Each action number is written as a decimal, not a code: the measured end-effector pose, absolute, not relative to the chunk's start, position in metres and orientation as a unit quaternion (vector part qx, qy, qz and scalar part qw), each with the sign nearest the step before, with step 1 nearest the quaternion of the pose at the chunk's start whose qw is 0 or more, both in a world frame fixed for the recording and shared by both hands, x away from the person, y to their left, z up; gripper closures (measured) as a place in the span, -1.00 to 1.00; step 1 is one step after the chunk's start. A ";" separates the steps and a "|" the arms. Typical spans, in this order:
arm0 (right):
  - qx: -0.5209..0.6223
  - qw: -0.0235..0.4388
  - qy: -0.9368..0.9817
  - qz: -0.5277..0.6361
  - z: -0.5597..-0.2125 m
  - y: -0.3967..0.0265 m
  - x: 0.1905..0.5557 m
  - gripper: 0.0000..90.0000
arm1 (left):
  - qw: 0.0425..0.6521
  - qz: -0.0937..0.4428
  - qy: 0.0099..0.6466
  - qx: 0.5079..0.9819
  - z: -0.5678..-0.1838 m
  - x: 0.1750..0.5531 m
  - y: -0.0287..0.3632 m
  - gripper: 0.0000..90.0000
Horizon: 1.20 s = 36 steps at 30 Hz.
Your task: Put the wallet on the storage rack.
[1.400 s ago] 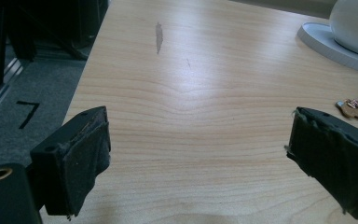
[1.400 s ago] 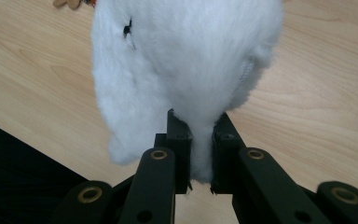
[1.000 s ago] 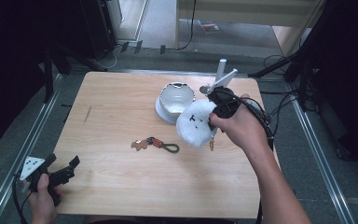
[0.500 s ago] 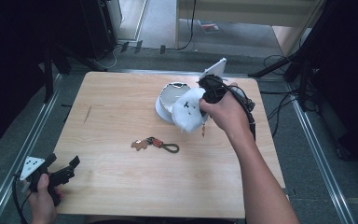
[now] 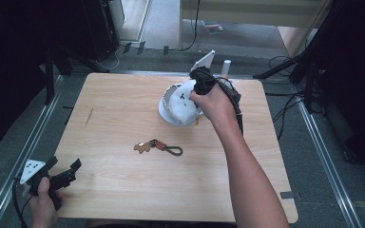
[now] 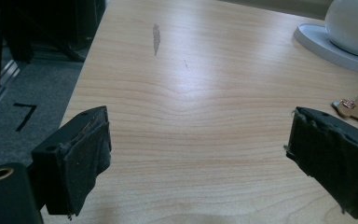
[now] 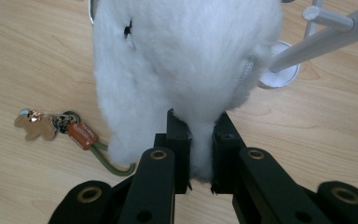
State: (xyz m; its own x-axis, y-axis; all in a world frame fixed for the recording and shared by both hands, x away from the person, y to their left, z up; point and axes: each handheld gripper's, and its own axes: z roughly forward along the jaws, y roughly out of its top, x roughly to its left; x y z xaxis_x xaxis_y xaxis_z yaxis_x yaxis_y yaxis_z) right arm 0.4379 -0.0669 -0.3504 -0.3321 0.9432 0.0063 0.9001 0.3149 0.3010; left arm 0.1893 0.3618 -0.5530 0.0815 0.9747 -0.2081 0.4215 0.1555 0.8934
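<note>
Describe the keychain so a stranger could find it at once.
Start at the wooden table and find the white bowl toward its far side, where the right gripper holds a white fluffy toy. The keychain lies flat on bare wood nearer the person than the bowl. It alone is small and coloured: a tan bear-shaped charm, an orange tag and an olive cord loop.

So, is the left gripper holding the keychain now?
No, the left gripper is open with bare table between its jaws, and the keychain lies apart on the wood.
</note>
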 end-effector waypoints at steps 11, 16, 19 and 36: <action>0.575 0.112 0.803 0.111 -0.360 -0.059 0.453 0.84 | 0.460 0.302 0.606 0.575 -0.553 0.189 0.362 -0.85; 0.566 0.121 0.808 0.110 -0.363 -0.052 0.455 0.83 | 0.460 0.303 0.605 0.576 -0.553 0.189 0.362 -0.85; 0.560 0.126 0.811 0.112 -0.365 -0.048 0.456 0.83 | 0.459 0.304 0.605 0.575 -0.553 0.189 0.361 -0.85; 0.560 0.147 0.809 0.102 -0.379 -0.041 0.462 0.80 | 0.459 0.303 0.604 0.577 -0.553 0.188 0.361 -0.85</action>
